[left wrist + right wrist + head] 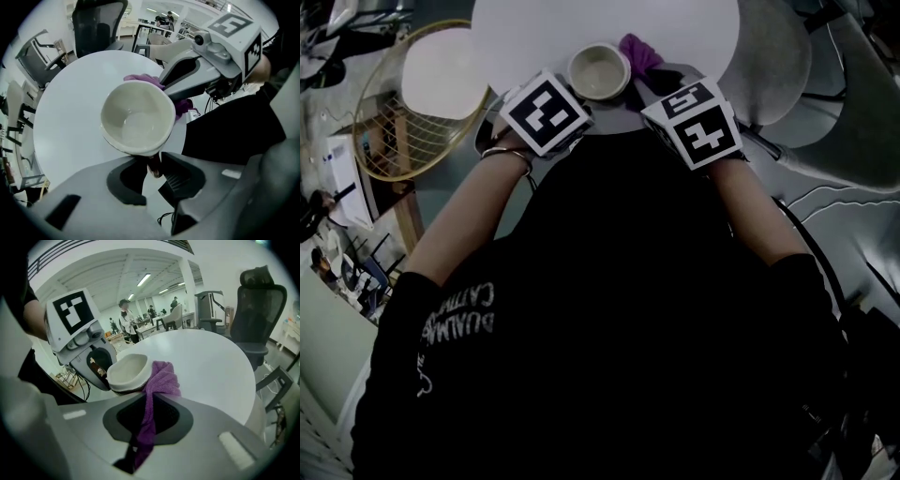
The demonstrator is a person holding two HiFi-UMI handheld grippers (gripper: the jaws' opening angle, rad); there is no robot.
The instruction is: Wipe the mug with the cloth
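Note:
A cream mug (136, 117) stands out in front of my left gripper (157, 165), mouth open toward the camera. Its dark handle (154, 166) sits between the jaws, which are shut on it. In the head view the mug (598, 72) is at the near edge of the round white table (581, 23), between the two marker cubes. My right gripper (150, 399) is shut on a purple cloth (161, 378). The cloth runs up out of the jaws and lies against the mug's (125, 373) right side and rim. The mug's base is hidden.
A black office chair (260, 310) stands beyond the table's far side, and another chair (96, 23) shows in the left gripper view. A round wire frame (403, 103) sits on the floor to the left. People (125, 317) stand far back in the room.

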